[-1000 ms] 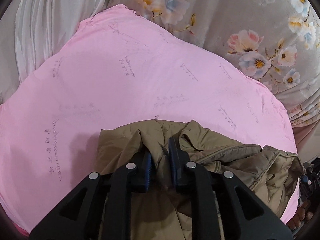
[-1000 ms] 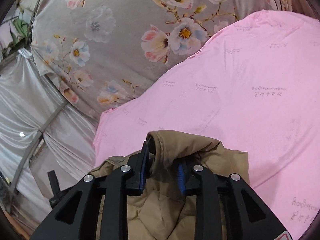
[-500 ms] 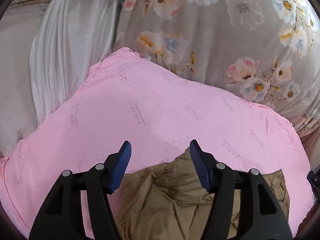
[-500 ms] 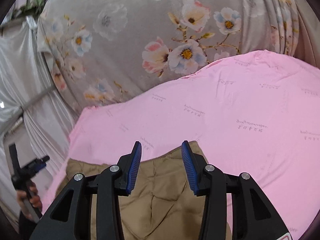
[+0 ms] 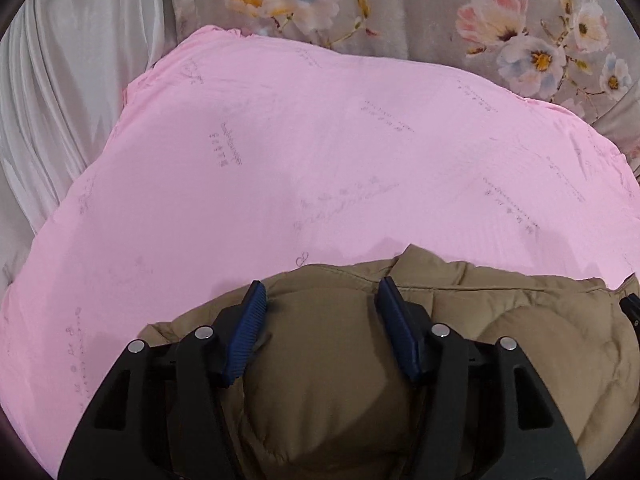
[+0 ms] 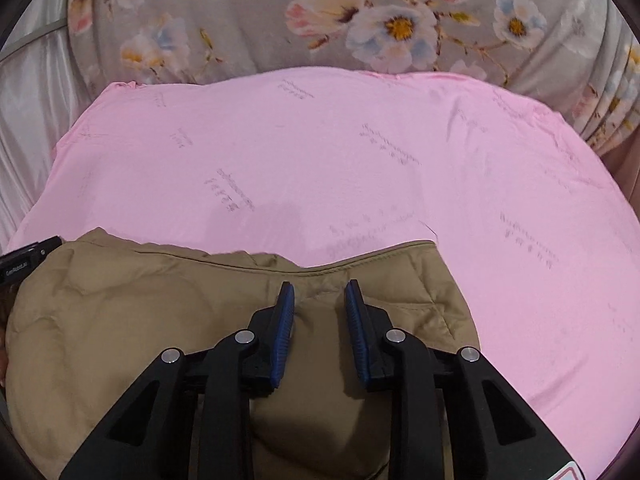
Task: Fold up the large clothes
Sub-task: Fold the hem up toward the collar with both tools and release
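A tan padded jacket [image 5: 340,360] lies flat on the pink sheet [image 5: 280,160], at the near edge of the bed. My left gripper [image 5: 320,296] is open and empty, its blue pads low over the jacket's far edge. In the right wrist view the same jacket [image 6: 140,320] fills the lower left. My right gripper [image 6: 319,294] is open and empty over the jacket's far right corner. The other gripper's black body shows at the left edge [image 6: 24,260].
The pink sheet [image 6: 360,160] spreads out beyond the jacket. A grey floral bedcover [image 5: 440,12] lies behind it. White satin curtain [image 5: 60,100] hangs at the left.
Both grippers were shut on bunched jacket fabric a second ago. They have opened and let go, and the jacket now lies flat. Both grippers have dropped closer to it.
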### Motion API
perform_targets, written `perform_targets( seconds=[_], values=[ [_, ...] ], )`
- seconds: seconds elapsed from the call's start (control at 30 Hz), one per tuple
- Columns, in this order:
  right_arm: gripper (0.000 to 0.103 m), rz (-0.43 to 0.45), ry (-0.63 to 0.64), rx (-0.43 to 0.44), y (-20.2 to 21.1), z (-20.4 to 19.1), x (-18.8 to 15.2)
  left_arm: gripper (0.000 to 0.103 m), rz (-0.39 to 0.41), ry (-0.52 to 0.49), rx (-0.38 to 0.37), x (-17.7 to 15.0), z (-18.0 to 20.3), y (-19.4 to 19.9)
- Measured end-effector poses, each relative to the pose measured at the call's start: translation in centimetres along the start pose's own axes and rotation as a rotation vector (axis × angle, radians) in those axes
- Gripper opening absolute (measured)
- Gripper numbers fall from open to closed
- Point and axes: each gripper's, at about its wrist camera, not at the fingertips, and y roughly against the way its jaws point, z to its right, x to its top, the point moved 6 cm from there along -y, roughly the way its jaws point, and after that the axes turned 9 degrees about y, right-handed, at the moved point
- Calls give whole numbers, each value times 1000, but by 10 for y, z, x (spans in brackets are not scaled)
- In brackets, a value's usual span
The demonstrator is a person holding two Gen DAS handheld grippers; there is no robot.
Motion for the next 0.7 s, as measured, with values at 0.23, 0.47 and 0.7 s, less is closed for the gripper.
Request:
perform_targets(
  seconds=[0.23,0.47,0.7],
  values=[
    [21,3,-69,52,-13,5,-8,60,10,31,11,-4,-2,-12],
    [21,15,-88,69,-20,3,-8,61,16,44,8,-5,-1,-17],
    [21,29,-85,60,-26,2,-9,63,21,45,15,-6,0,-23]
  ],
)
